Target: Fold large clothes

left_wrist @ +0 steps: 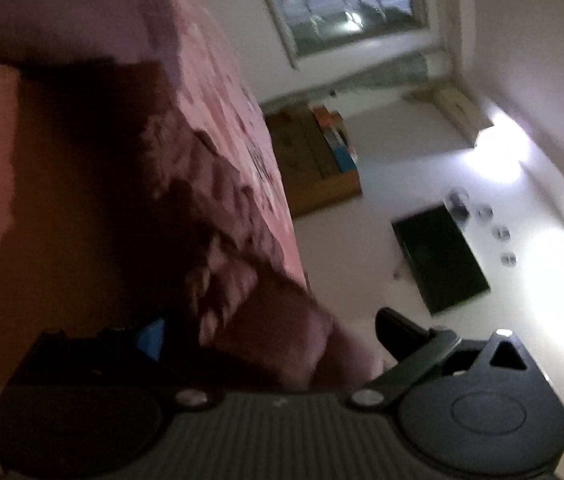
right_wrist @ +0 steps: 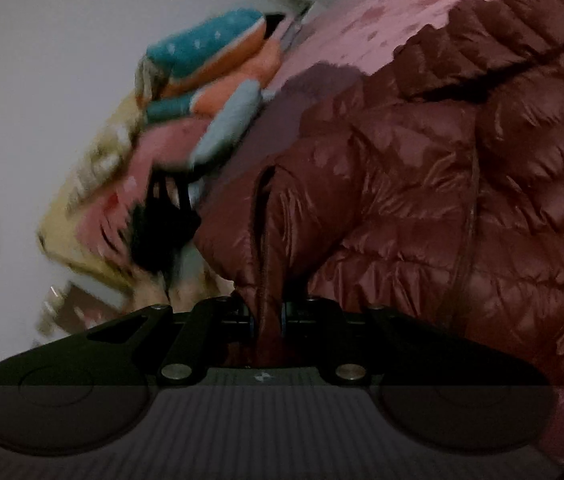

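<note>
Left wrist view: motion blur softens the jacket and the bed. The left gripper has one finger buried in fabric; its grip cannot be determined. Small round objects on the wall are unidentifiable. Right wrist view: the pile is smeared; the jacket runs off the right edge.

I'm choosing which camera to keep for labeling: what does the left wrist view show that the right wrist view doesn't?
Left wrist only: a window, a wooden shelf unit and a dark screen on the wall.

Right wrist only: a stack of colourful folded textiles, and the right tongs shut on an edge of the jacket.

Both: the maroon puffer jacket lying on the pink bedspread.
</note>
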Demonstrator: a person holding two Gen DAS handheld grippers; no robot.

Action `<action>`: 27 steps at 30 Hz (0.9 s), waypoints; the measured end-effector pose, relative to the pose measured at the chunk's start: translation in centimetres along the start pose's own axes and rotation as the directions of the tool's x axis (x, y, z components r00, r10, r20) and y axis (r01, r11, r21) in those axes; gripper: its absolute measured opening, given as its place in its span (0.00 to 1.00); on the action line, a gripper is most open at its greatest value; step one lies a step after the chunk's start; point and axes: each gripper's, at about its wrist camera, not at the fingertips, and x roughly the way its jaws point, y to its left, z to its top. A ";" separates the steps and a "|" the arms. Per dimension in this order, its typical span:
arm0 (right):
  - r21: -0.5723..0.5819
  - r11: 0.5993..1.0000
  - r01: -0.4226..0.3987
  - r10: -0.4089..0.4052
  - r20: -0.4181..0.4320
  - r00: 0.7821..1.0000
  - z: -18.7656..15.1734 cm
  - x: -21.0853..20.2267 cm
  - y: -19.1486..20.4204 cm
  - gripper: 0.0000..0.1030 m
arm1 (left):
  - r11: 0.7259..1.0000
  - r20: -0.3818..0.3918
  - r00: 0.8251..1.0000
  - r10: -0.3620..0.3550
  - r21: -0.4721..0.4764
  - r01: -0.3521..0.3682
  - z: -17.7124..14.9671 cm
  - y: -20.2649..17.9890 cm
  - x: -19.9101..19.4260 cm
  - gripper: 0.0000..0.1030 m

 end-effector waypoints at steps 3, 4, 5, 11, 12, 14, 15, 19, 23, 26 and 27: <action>0.091 0.993 -0.068 0.060 0.086 0.994 0.8 -1.9 -0.6 0.12 | 0.995 -0.020 0.997 -0.070 0.066 0.071 -0.5 -1.1 -0.2 0.99; 0.123 0.988 -0.093 0.078 0.117 0.990 1.0 -2.5 -1.0 0.12 | 0.992 -0.021 0.996 -0.089 0.087 0.090 -0.6 -1.4 -0.2 0.99; 0.149 0.982 -0.117 0.095 0.149 0.984 1.4 -3.1 -1.6 0.12 | 0.989 -0.021 0.995 -0.097 0.113 0.099 -0.8 -1.8 -0.3 0.99; 0.255 0.940 -0.224 0.150 0.281 0.948 2.2 -5.6 -3.6 0.13 | 0.953 -0.060 0.995 -0.079 0.288 0.092 -1.5 -4.0 1.6 0.99; 0.263 0.935 -0.237 0.157 0.290 0.944 2.3 -5.4 -3.5 0.13 | 0.942 -0.068 0.996 -0.062 0.326 0.081 -1.7 -4.5 2.2 0.99; 0.267 0.932 -0.243 0.160 0.299 0.941 2.3 -5.5 -3.4 0.13 | 0.911 -0.074 0.997 -0.018 0.409 0.046 -2.1 -5.5 3.2 0.99; 0.270 0.931 -0.247 0.162 0.300 0.940 2.2 -5.7 -3.5 0.13 | 0.893 -0.075 0.997 0.008 0.449 0.027 -2.3 -5.9 3.7 0.99; 0.272 0.928 -0.255 0.173 0.291 0.941 2.2 -5.8 -3.4 0.13 | 0.829 -0.059 0.997 0.058 0.559 -0.015 -2.6 -7.3 5.4 0.97; 0.274 0.927 -0.257 0.178 0.284 0.942 2.7 -5.4 -3.9 0.13 | 0.759 -0.072 0.994 0.087 0.650 -0.020 -3.2 -8.2 6.8 0.85; 0.270 0.928 -0.258 0.181 0.278 0.943 3.1 -5.0 -4.1 0.14 | 0.736 -0.090 0.991 0.103 0.677 -0.015 -3.4 -8.8 7.8 0.71; 0.270 0.928 -0.256 0.179 0.277 0.944 3.3 -5.0 -4.0 0.14 | 0.730 -0.095 0.989 0.110 0.683 -0.016 -3.5 -9.0 8.0 0.61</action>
